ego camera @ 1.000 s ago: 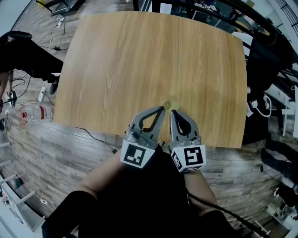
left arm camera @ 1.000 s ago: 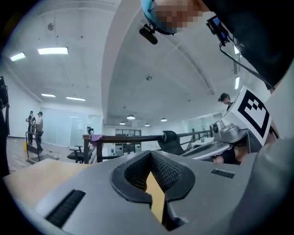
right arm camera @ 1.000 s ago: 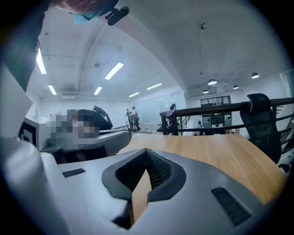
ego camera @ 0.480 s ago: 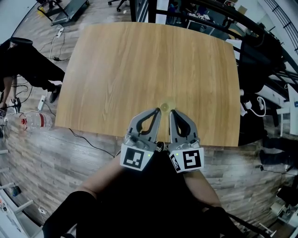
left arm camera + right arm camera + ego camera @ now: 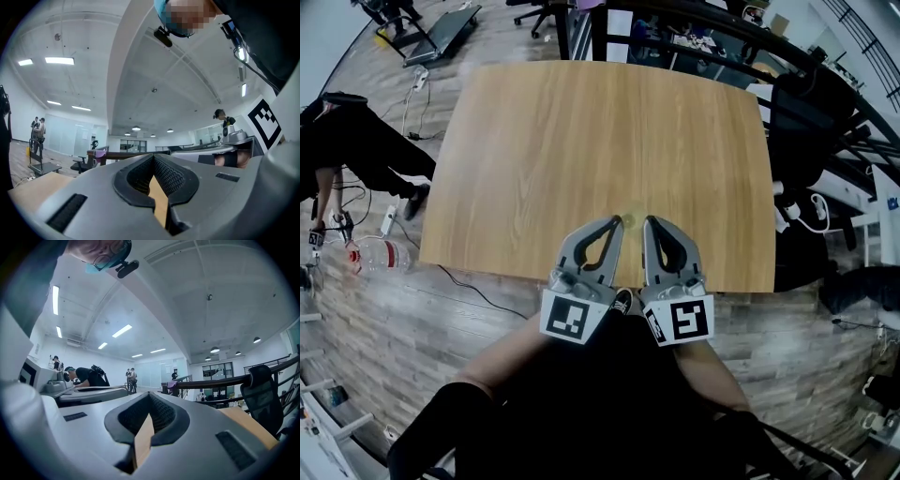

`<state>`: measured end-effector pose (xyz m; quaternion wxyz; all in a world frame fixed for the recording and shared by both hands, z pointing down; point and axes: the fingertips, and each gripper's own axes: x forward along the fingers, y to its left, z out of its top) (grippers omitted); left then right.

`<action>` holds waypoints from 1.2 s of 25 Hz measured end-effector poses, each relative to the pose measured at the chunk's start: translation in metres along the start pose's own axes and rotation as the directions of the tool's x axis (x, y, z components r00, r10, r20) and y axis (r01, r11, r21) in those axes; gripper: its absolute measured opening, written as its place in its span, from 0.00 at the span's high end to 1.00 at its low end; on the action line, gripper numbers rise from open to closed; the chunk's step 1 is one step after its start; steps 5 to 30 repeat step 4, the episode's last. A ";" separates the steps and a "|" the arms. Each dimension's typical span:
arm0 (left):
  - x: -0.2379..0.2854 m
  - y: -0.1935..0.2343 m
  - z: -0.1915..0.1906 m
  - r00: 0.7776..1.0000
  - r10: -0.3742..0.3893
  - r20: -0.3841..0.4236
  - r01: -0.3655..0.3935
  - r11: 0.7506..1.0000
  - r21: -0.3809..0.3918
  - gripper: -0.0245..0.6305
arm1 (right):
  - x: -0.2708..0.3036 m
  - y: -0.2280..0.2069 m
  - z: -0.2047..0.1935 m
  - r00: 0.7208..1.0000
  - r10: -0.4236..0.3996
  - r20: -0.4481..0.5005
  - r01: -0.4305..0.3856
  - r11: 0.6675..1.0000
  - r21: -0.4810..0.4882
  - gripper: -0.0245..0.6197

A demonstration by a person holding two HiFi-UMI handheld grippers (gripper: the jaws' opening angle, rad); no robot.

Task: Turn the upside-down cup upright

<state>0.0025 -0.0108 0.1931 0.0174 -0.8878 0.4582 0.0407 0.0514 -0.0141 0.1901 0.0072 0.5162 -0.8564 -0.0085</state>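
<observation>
Nearest, each gripper carries a white cube printed with black square markers. Grey plastic jaws run forward from the cubes, each pair enclosing a teardrop cut-out lined with ribbed black rubber. The left gripper (image 5: 617,223) is clenched, its ribbed pads (image 5: 166,176) meeting at the tip with nothing between them. The right gripper (image 5: 649,223) is closed the same way, pads (image 5: 159,413) together and empty. Both sit side by side over the near edge of the desk (image 5: 581,141), a smooth pale wood-grain top with rounded corners. The cup (image 5: 630,219) is a small, yellowish, see-through round shape on the desk close to that near edge, just beyond and between the two jaw tips. It is too faint to tell which way its mouth faces. In both gripper views the grey bodies cover the desk, and only a sliver of wood shows through each cut-out. Farther off, a clear plastic bottle (image 5: 380,253) with a red band lies on the plank floor left of the desk, and a black office chair (image 5: 797,103) stands by the far right corner
</observation>
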 end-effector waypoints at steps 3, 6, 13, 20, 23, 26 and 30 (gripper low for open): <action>0.003 -0.003 0.010 1.000 0.002 -0.001 -0.002 1.000 -0.006 0.95 | -0.003 -0.003 0.008 1.000 0.001 0.000 -0.001 1.000 0.007 0.94; 0.003 -0.004 0.013 1.000 0.002 -0.003 -0.002 1.000 -0.009 0.95 | -0.004 -0.004 0.010 1.000 0.002 -0.001 -0.002 1.000 0.011 0.94; 0.003 -0.004 0.013 1.000 0.002 -0.003 -0.002 1.000 -0.009 0.95 | -0.004 -0.004 0.010 1.000 0.002 -0.001 -0.002 1.000 0.011 0.94; 0.003 -0.004 0.013 1.000 0.002 -0.003 -0.002 1.000 -0.009 0.95 | -0.004 -0.004 0.010 1.000 0.002 -0.001 -0.002 1.000 0.011 0.94; 0.003 -0.004 0.013 1.000 0.002 -0.003 -0.002 1.000 -0.009 0.95 | -0.004 -0.004 0.010 1.000 0.002 -0.001 -0.002 1.000 0.011 0.94; 0.003 -0.004 0.013 1.000 0.002 -0.003 -0.002 1.000 -0.009 0.95 | -0.004 -0.004 0.010 1.000 0.002 -0.001 -0.002 1.000 0.011 0.94; 0.003 -0.004 0.013 1.000 0.002 -0.003 -0.002 1.000 -0.009 0.95 | -0.004 -0.004 0.010 1.000 0.002 -0.001 -0.002 1.000 0.011 0.94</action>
